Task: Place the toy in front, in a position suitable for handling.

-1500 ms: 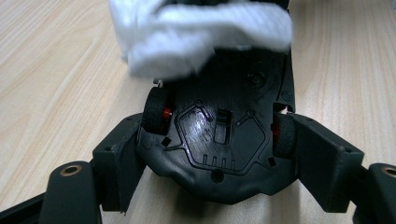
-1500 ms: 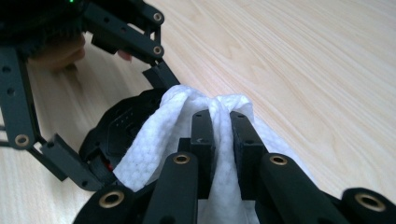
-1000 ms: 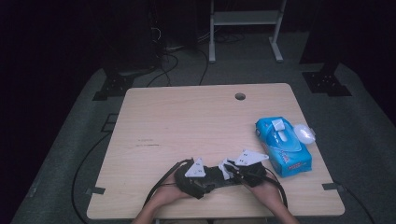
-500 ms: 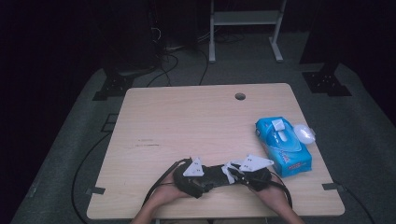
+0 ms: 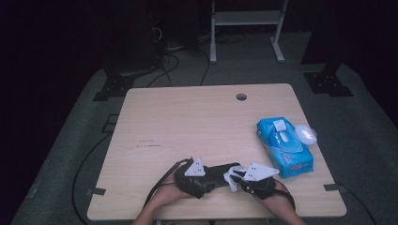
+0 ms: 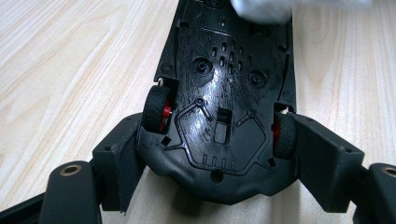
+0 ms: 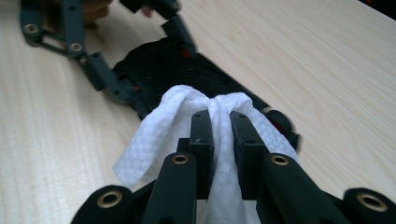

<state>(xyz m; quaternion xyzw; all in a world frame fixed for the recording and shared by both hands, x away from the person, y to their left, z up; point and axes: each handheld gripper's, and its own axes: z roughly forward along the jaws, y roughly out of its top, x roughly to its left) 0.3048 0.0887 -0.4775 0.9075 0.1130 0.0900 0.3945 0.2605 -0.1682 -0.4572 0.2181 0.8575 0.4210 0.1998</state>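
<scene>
item: black plastic toy car with red-hubbed wheels (image 6: pixel 224 107), belly up, lower centre of the high view. we clamp it across the rear wheels in the left gripper (image 6: pixel 219 163). right gripper (image 7: pixel 220 128) clenched on a white textured wet wipe (image 7: pixel 154 140), resting at the car's front end. we judge short, light strokes best, the car pinned steady.

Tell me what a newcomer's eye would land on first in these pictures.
First, the black toy car, upside down near the table's near edge, clamped at its red-hubbed wheels by the left gripper. Next, the white wipe pinched in the right gripper, pressed against the car's underside. Then the bright blue wipes pack lying by the wooden table's right edge.
</scene>
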